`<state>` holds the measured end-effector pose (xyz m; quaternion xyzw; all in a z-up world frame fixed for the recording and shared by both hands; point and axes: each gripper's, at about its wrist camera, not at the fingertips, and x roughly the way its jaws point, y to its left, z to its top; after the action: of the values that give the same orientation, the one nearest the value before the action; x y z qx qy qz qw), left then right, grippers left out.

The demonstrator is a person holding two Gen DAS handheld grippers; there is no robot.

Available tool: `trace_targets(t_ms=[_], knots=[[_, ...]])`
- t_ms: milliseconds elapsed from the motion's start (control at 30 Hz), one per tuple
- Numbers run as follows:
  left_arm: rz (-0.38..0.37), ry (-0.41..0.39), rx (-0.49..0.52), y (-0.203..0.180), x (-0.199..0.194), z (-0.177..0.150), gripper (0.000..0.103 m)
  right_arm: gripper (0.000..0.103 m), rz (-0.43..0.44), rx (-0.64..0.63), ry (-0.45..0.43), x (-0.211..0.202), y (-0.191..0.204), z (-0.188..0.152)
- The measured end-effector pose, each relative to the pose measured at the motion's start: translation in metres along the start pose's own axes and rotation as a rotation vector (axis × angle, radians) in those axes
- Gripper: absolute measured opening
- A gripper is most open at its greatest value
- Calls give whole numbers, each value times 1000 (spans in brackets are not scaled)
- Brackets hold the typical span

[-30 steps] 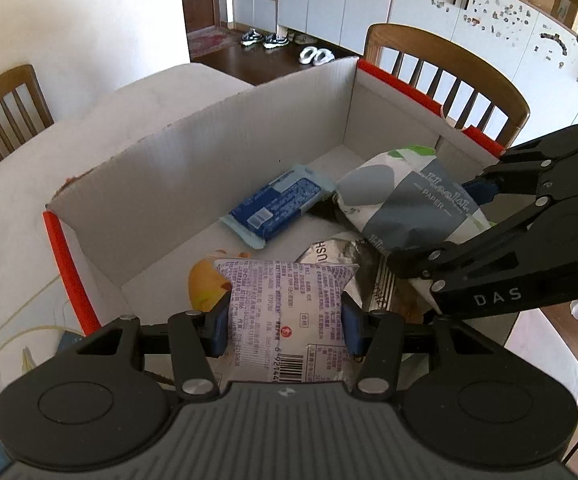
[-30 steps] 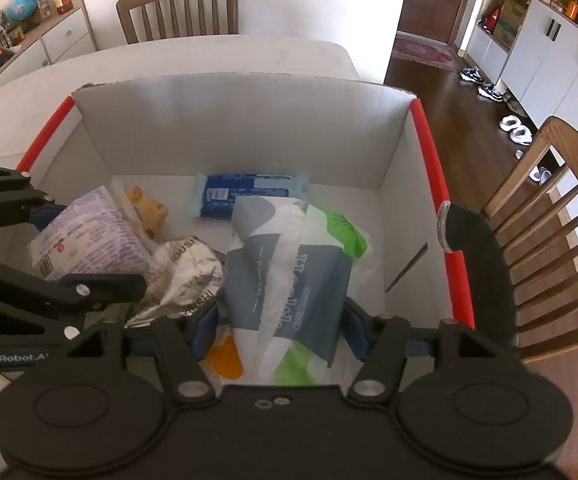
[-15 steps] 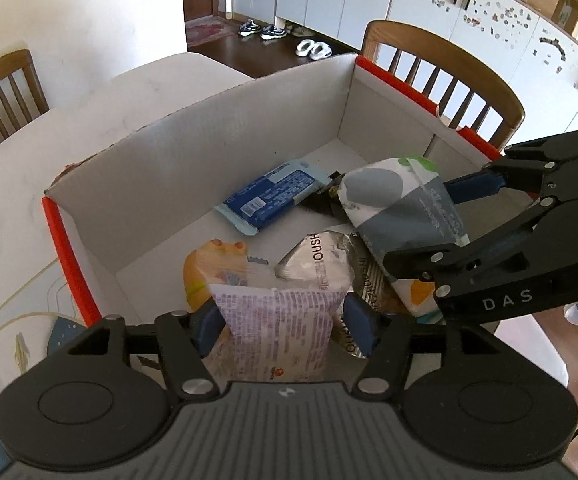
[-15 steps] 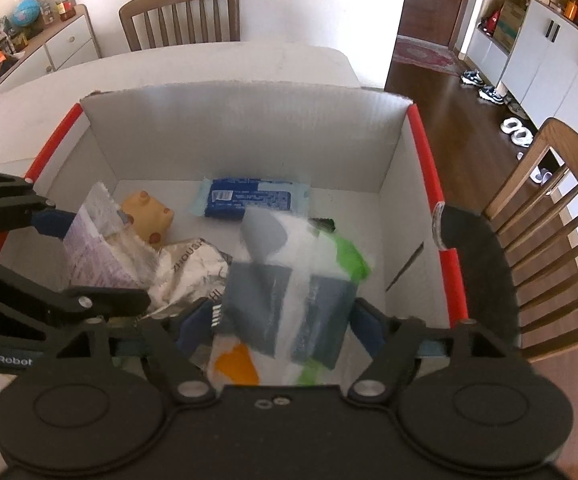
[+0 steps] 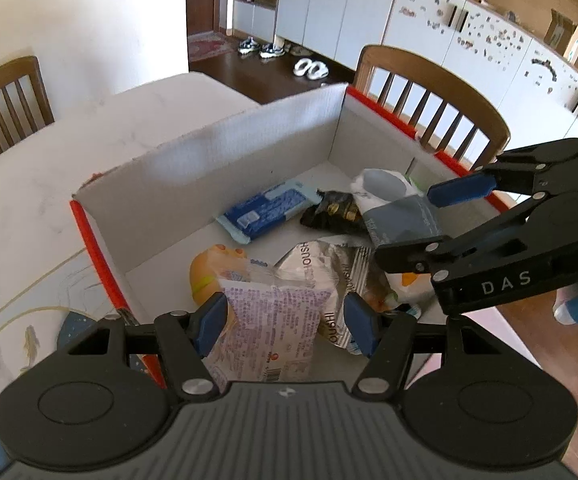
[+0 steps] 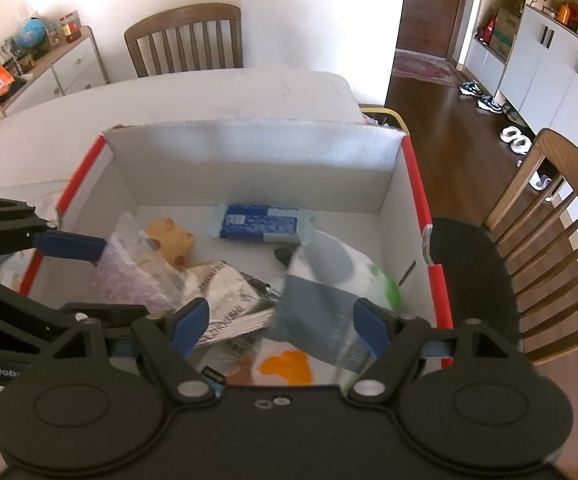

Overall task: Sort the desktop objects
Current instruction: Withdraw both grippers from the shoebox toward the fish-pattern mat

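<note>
**A:** Over on the white worktop point(image 6: 217, 92), that corrugated cardboard box point(image 6: 249, 160) with red edge strips already has most stuff in it: crinkly grey-and-white tissue pack point(image 6: 321, 304), silver foil bag point(image 5: 329, 268), flat blue wipes pack point(image 5: 267, 212), squishy orange toy point(image 5: 209, 268).

**B:** So nearly sorted? Both tools look spread wide. Left tool point(image 5: 285, 316) straddles the purple printed pouch point(image 5: 273, 320) without pinching; right tool point(image 6: 279, 326) frames the tissue pack, loose. I'd guess just dropped, only backing out left.
</note>
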<state>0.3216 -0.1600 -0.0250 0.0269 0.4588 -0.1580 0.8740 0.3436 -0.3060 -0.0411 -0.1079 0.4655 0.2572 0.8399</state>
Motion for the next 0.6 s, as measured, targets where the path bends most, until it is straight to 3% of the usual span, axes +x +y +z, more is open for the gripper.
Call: trace_targets(t_ms=[267, 600], knots=[[-4, -97, -12, -1, -35, -5, 63, 80, 12, 0, -61, -31, 8, 2], [15, -138, -49, 6, -67, -22, 63, 80, 27, 11, -91, -50, 19, -2]])
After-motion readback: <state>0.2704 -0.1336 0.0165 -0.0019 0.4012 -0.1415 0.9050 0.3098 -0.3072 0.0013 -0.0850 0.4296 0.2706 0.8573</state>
